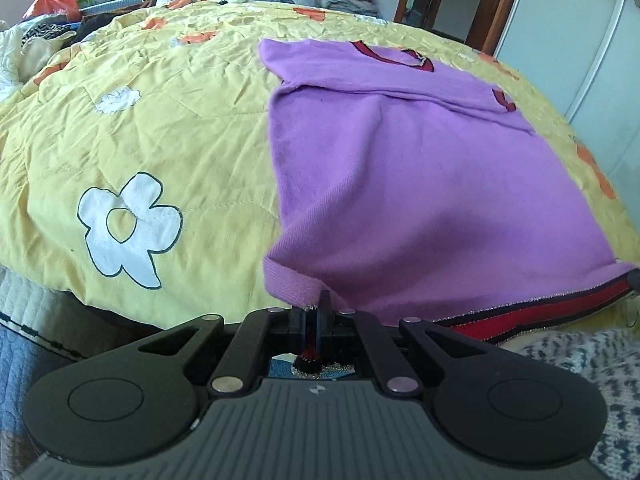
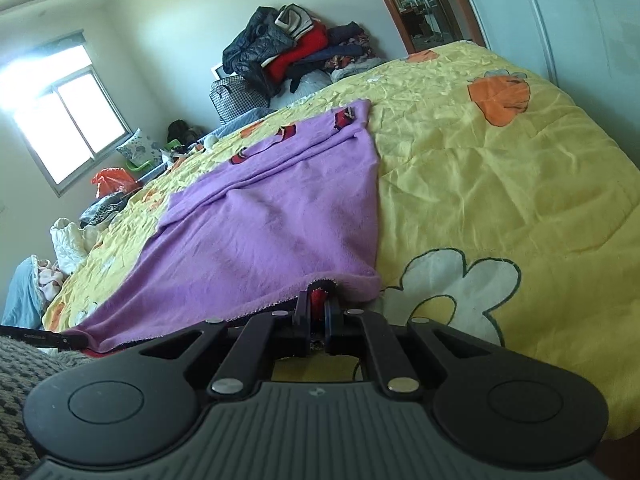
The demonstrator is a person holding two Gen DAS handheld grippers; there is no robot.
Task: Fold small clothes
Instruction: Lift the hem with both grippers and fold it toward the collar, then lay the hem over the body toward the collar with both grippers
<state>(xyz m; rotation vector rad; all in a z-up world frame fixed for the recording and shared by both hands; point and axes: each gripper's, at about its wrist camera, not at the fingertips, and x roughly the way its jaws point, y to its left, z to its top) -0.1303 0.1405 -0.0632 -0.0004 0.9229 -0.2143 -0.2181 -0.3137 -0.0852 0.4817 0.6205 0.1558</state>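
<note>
Item: purple sweater (image 1: 400, 168), small, with red and dark striped trim at hem and neck. Location: spread on the yellow quilt (image 1: 180, 128) of a bed, upper part folded over in a flat band across the body; the hem lies at the near edge of the bed.

Left claw (image 1: 316, 308): jaws closed tight on the near left corner of the sweater's hem, a rolled purple edge bunched just above the tips. A bit of red and dark trim shows between the fingers below.

Right claw (image 2: 318, 308): jaws closed on the near right corner of the hem; red trim pinched between the tips, purple cloth draped over them.

Quilt: wrinkled, printed with white flowers (image 1: 128, 228) and orange patches (image 2: 500, 96).

Surroundings: pile of clothes (image 2: 288, 52) heaped at the far end of the bed against the wall; orange bag (image 2: 112, 182) and other small items along the far side, too small to identify with certainty; window (image 2: 68, 112) in the wall behind; doorway (image 2: 416, 4) at the back right.
</note>
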